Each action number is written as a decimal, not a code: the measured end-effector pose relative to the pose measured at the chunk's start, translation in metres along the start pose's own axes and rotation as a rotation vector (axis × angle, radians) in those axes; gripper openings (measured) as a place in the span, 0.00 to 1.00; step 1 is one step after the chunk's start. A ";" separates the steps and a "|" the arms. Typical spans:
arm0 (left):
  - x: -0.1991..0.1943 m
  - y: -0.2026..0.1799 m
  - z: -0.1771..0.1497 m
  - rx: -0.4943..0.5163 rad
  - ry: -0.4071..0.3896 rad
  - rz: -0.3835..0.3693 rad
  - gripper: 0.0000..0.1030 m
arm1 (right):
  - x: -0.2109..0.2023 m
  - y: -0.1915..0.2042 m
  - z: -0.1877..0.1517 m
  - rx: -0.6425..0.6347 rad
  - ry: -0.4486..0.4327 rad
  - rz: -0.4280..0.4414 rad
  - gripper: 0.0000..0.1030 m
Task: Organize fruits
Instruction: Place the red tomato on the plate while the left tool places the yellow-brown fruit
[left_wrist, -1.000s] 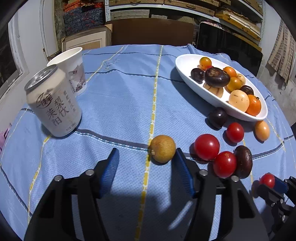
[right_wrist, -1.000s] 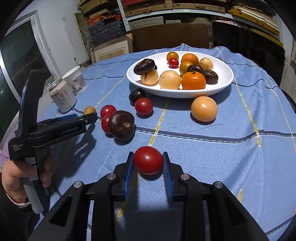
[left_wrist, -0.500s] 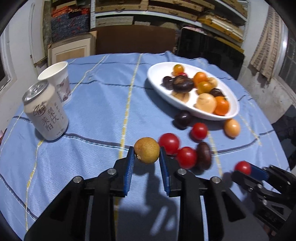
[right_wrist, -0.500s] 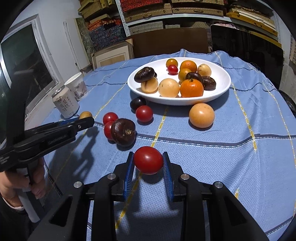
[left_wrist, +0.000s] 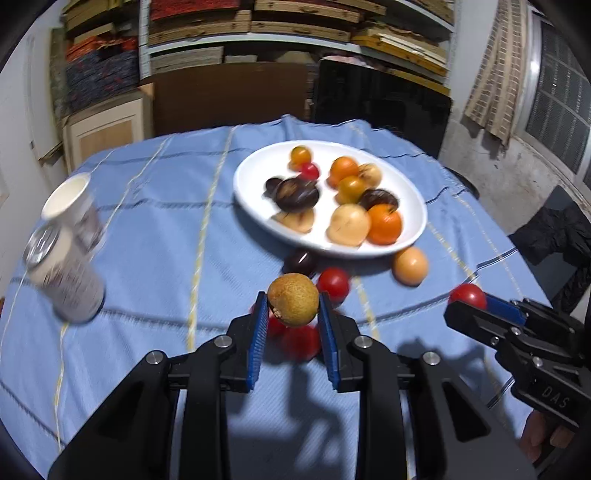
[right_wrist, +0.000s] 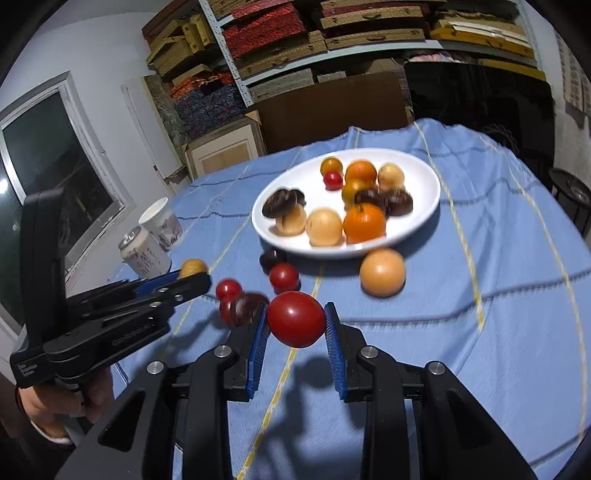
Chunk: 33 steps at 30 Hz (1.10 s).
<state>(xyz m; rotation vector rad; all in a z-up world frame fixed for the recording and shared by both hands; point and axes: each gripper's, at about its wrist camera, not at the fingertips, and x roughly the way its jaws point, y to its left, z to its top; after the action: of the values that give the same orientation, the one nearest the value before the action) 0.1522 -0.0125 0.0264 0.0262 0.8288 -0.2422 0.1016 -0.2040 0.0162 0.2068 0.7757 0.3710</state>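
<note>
My left gripper (left_wrist: 291, 314) is shut on a brown-yellow round fruit (left_wrist: 293, 300) and holds it above the blue tablecloth. My right gripper (right_wrist: 295, 325) is shut on a red tomato (right_wrist: 296, 319), also lifted off the cloth. A white oval plate (left_wrist: 255, 177) beyond both holds several fruits: oranges, pale round ones, dark ones. Loose fruits lie in front of the plate: a pale orange one (right_wrist: 382, 272), a red tomato (right_wrist: 283, 277), a dark plum (right_wrist: 272, 258), and more reds (right_wrist: 228, 288) beside a dark fruit (right_wrist: 245, 308).
A drink can (left_wrist: 62, 275) and a paper cup (left_wrist: 72, 201) stand at the table's left. The round table has a blue cloth (right_wrist: 498, 295). Shelves, boxes and a dark chair stand behind it.
My left gripper closed on the brown-yellow fruit and lifted it off the cloth. Both grippers rose and moved toward the plate, each with its fruit.
</note>
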 end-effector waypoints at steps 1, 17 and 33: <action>0.002 -0.004 0.008 0.013 -0.004 -0.008 0.25 | -0.001 -0.002 0.007 -0.006 -0.004 -0.006 0.30; 0.104 -0.038 0.126 0.110 0.029 0.015 0.25 | 0.075 -0.053 0.108 0.072 -0.021 -0.013 0.30; 0.088 -0.020 0.128 0.036 -0.001 0.061 0.66 | 0.068 -0.062 0.100 0.125 -0.028 -0.013 0.47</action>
<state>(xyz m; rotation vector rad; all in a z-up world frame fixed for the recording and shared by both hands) 0.2980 -0.0647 0.0506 0.0847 0.8210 -0.1993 0.2334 -0.2385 0.0230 0.3236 0.7730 0.3070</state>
